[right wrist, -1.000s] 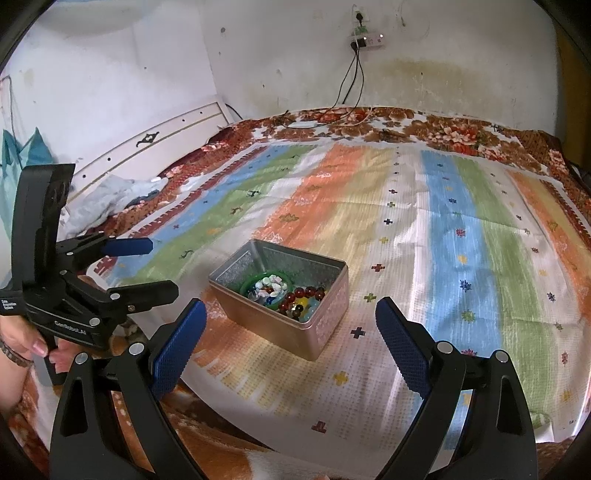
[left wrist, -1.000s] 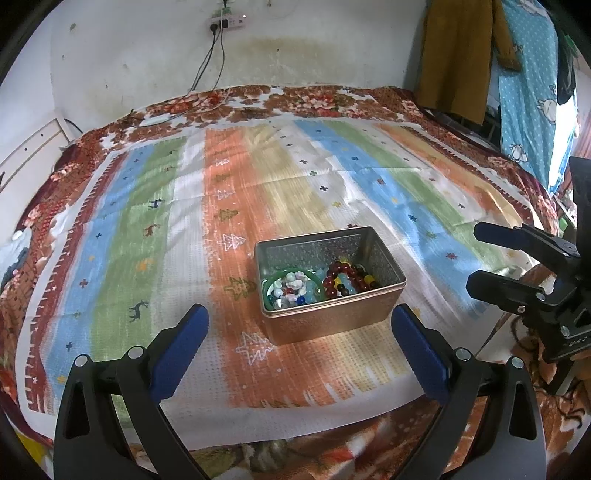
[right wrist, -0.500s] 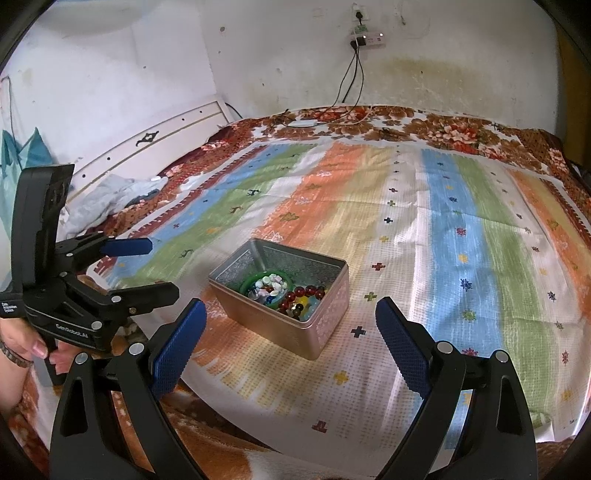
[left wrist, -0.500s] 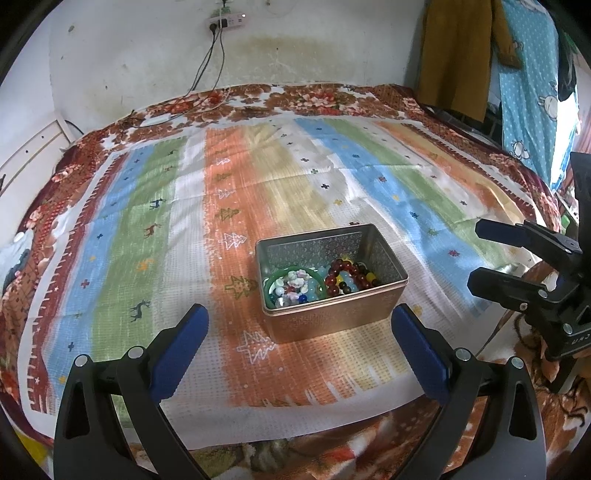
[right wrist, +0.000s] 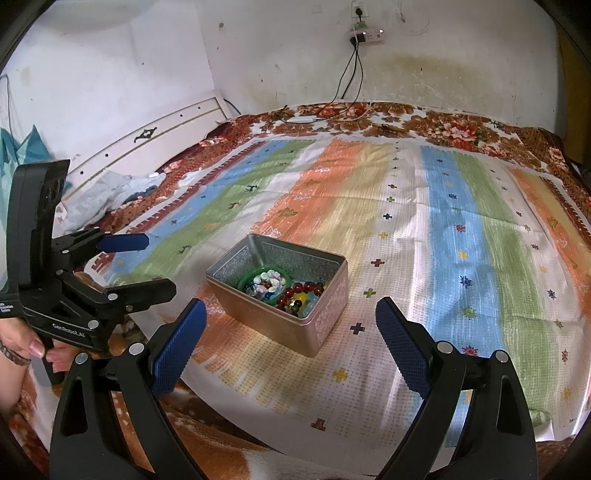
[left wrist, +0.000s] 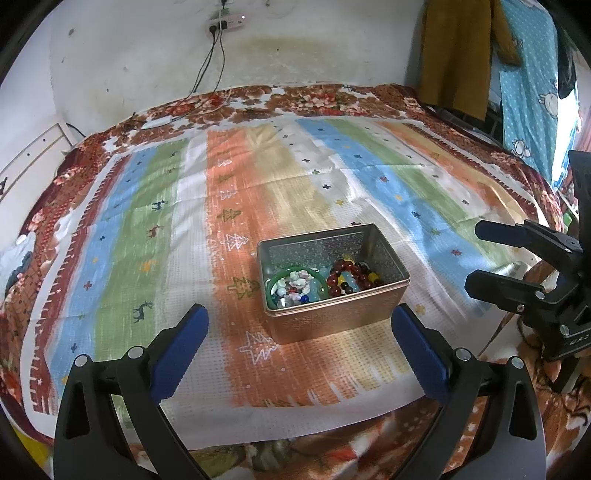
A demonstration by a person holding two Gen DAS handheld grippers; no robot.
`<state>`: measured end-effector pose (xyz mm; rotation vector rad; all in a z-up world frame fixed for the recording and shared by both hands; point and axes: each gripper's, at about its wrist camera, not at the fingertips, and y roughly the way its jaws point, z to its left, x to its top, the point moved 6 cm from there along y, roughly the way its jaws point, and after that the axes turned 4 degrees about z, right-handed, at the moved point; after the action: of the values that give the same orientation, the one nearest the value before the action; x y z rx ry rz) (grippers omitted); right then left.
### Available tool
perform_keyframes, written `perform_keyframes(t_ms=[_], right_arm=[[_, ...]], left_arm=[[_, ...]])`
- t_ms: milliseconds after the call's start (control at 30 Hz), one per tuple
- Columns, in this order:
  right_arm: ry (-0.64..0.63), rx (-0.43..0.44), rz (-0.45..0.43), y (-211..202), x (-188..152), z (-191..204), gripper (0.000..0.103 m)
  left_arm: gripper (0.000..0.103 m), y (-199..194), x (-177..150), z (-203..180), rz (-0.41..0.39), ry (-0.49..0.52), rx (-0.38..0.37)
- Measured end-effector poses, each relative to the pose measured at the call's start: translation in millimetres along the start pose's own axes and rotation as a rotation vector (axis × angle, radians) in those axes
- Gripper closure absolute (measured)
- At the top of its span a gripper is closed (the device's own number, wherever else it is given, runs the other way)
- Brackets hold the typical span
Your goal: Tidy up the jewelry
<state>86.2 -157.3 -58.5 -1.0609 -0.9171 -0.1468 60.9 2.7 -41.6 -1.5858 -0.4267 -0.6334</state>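
Striped in blue, green, orange and white, a waffle-weave cloth [left wrist: 258,206] covers a floral bedspread [right wrist: 454,129] below a stained white wall [left wrist: 295,48] with a power strip [right wrist: 364,36]. Near its front edge stands a rectangular metal tin [left wrist: 332,317], open-topped, holding a green bangle [left wrist: 275,282] and round glossy beads [left wrist: 351,277]. The left gripper [left wrist: 299,332] and right gripper [right wrist: 291,325] both hover short of it, blue-padded jaws spread wide and empty.
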Motion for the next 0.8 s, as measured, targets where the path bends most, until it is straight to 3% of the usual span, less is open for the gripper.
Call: perform_keyframes(t_ms=[800], right_arm=[[-0.002, -0.001, 0.002, 0.5, 0.0, 0.3, 0.010]], left_arm=[[0.006, -1.1, 2.9, -6.1, 0.005, 0.012, -0.033]])
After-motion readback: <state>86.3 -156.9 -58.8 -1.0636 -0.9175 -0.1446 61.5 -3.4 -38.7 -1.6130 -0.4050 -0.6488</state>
